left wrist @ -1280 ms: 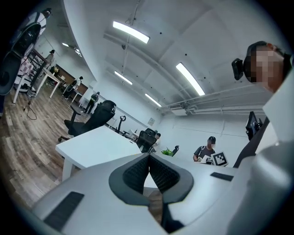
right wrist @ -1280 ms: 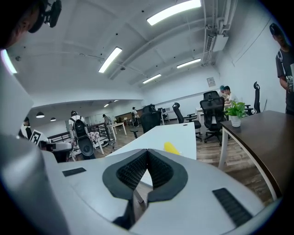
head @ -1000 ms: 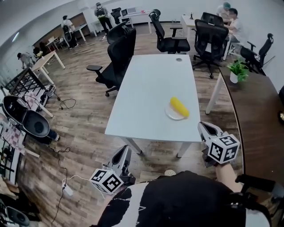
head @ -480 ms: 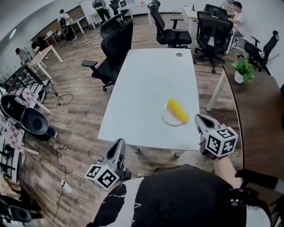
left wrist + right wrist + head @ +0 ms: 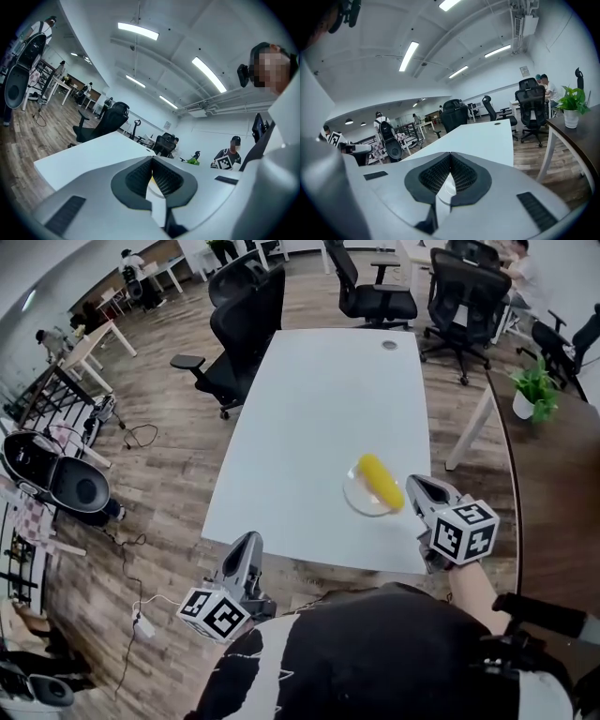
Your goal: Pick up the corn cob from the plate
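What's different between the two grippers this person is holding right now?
Nearness: the right gripper is close beside the corn cob on its plate; the left gripper is well away from both.
Position: the right gripper's tips are over the table; the left gripper only reaches the table's near edge, its body over the wooden floor.
Shared: both are shut, hold nothing, and carry a marker cube.
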